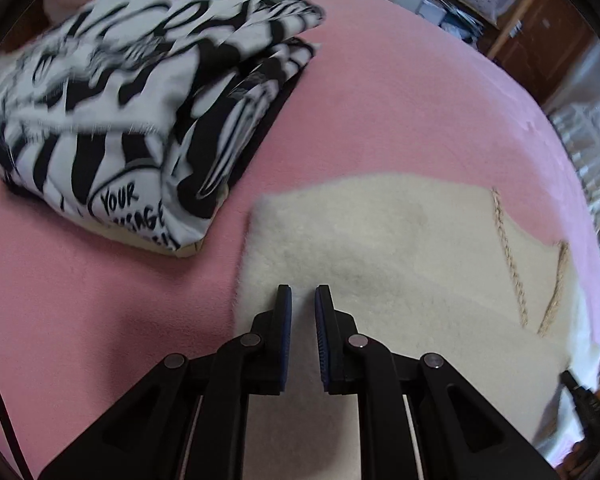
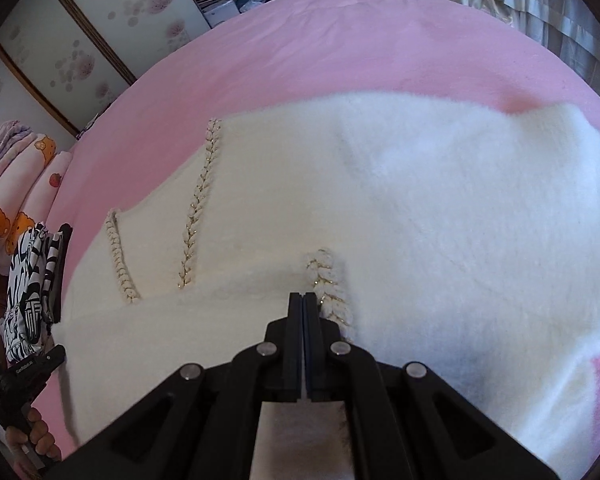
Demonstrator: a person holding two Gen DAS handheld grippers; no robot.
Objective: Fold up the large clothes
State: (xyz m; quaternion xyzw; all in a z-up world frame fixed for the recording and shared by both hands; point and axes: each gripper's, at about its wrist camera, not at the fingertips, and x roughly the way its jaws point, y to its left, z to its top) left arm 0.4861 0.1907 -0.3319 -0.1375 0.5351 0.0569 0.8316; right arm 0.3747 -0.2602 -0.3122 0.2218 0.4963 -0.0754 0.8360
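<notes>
**A:** Jaws first. Left gripper (image 1: 303, 290), own camera: the blue pads stand a narrow slit apart, nearly closed, nothing between them. The tips hang over the near left corner of the cream fleece garment (image 1: 400, 248); whether they touch the pile cannot be told.

**B:** Right gripper (image 2: 302, 297): pads pressed flat together, no cloth pinched. The tips sit over the same garment (image 2: 420, 208), just beside a braided trim strip (image 2: 332, 288) at about 1 o'clock from them.

**A:** Garment position?

**B:** Spread flat on the pink blanket (image 2: 300, 40). In the right view it runs from 9 o'clock across to 3 o'clock. Two more braid lines (image 2: 198, 204) lie at 10 o'clock of the tips.

**A:** Left view: the garment takes the lower right half, braids at 3 o'clock. A folded black-and-white printed garment (image 1: 112, 104) lies at 10 o'clock, apart from the fleece, pink showing between them.

**B:** Confirmed; that folded piece (image 2: 28, 288) sits at the 9 o'clock edge here, with the person's hand (image 2: 36, 436) on the left gripper's handle at 8 o'clock. Rolled cartoon-print bedding (image 2: 20, 184) lies beyond.
</notes>
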